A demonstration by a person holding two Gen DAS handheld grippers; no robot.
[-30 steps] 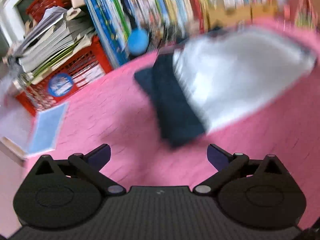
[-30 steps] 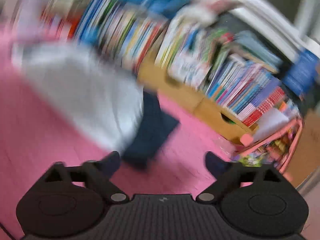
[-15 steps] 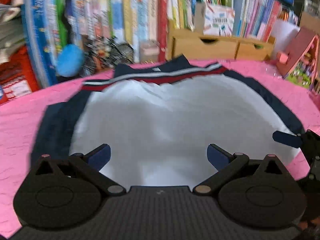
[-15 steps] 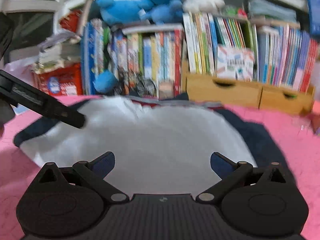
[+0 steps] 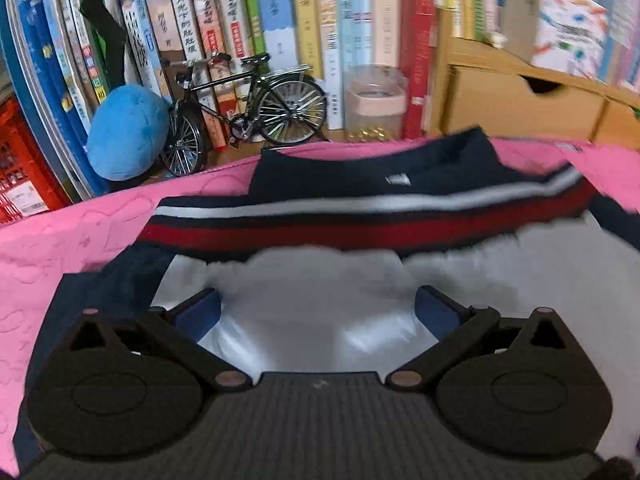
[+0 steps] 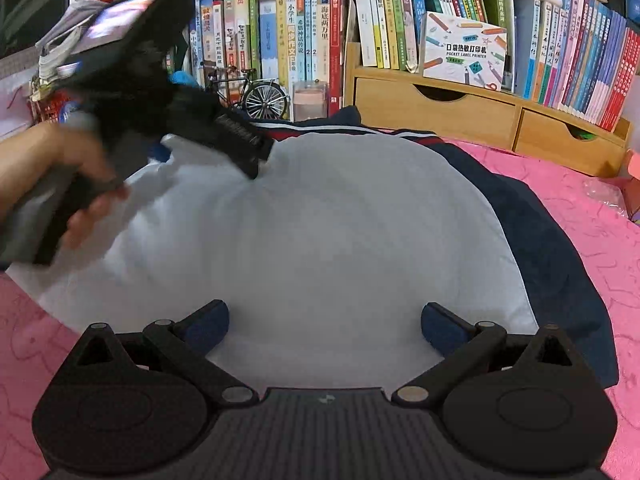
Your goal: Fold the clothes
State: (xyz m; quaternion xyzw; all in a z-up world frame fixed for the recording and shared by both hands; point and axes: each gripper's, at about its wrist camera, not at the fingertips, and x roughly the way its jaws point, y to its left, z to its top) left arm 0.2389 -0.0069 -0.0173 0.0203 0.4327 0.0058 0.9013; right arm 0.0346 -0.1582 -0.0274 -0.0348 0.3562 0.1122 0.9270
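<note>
A white shirt [image 6: 320,232] with navy sleeves, a navy collar and a red-and-white chest stripe [image 5: 360,224] lies flat on the pink mat [image 6: 592,216]. My left gripper [image 5: 318,312] is open and empty, low over the shirt's upper left part, near the stripe and the left sleeve. It also shows in the right wrist view [image 6: 240,140], held in a hand over the shirt's far left. My right gripper [image 6: 324,322] is open and empty over the white body near its near edge.
Behind the mat stand rows of books [image 6: 304,40], a model bicycle [image 5: 248,108], a blue plush [image 5: 124,132], a clear jar [image 5: 374,104] and wooden drawers [image 6: 480,116]. A red crate [image 5: 16,176] stands at far left.
Both grippers have swung from the sides to face the shirt and moved in over it. The left one has gone forward to the stripe. Both stay open.
</note>
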